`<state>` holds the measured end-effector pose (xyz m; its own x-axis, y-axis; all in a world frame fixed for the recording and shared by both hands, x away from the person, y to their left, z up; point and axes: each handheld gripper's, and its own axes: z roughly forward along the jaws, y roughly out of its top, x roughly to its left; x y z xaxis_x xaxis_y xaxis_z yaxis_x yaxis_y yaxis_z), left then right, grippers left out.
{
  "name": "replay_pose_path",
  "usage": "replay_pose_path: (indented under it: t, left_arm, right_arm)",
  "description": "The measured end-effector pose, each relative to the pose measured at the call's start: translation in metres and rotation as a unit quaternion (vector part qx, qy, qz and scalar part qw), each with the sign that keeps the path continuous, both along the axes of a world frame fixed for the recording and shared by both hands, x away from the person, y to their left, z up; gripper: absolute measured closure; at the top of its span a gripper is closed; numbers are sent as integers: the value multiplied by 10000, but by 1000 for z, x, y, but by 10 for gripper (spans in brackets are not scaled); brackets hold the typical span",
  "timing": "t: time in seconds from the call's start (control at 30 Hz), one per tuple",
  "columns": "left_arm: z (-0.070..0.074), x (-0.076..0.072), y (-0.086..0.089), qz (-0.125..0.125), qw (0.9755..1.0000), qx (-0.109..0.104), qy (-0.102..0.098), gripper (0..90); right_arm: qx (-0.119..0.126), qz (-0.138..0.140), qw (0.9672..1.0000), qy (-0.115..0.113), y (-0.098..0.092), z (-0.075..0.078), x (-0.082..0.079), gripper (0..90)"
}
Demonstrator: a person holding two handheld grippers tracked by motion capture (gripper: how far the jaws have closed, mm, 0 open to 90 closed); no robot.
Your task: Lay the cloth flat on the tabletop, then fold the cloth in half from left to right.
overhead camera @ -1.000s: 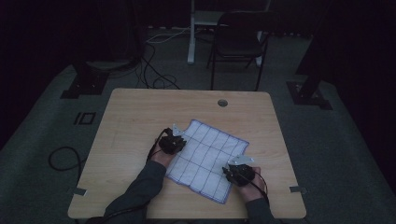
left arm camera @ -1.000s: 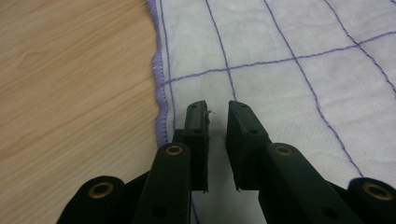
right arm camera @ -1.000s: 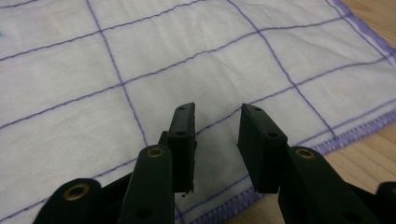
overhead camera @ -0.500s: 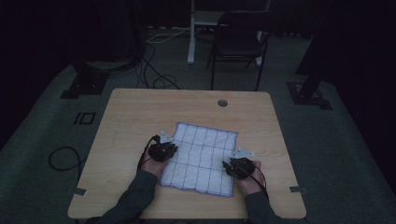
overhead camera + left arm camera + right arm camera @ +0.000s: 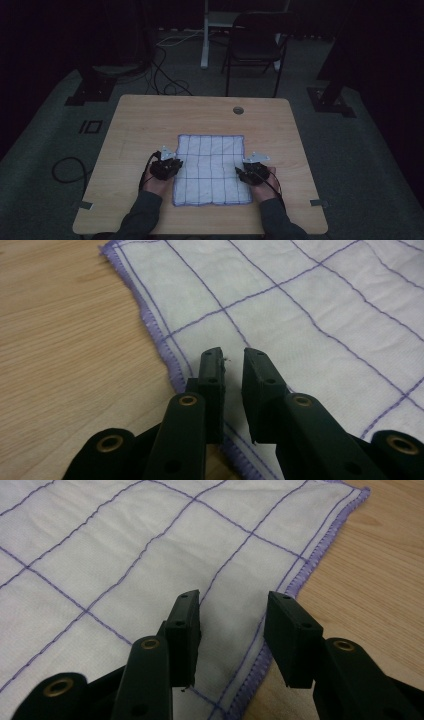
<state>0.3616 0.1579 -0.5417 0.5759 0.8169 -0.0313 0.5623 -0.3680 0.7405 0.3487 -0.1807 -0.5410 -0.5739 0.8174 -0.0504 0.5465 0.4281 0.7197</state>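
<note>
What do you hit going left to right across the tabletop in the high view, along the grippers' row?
Bare table → left gripper at the cloth's left edge → white cloth with purple grid → right gripper at its right edge → bare table again.

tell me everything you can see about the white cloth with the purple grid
The white woven cloth with purple grid lines and a purple stitched hem lies spread flat, nearly square, on the light wooden table. It looks thin and faintly creased. The left gripper sits over its left edge, the right gripper over its right edge.
</note>
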Motion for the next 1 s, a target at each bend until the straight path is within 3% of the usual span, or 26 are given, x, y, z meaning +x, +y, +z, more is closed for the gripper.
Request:
replay_pose_path:
  t: [0.43,0.57,0.67,0.9,1.0]
  left_arm:
    - [0,5,5,99,9999,14,-35,800]
    - [1,4,9,186,9998,-12,-53,710]
    - [4,0,17,307,9992,-227,-90,657]
    - [5,-7,20,517,9984,-232,-21,594]
    - [4,-8,19,613,9981,-111,23,589]
  right_arm:
    - [46,61,9999,81,5,1,-3,579]
    - [61,62,9999,85,4,0,-2,574]
    - [59,52,9999,79,4,0,-3,574]
    - [76,62,9999,85,4,0,-3,573]
    - [92,69,9999,81,4,0,-3,572]
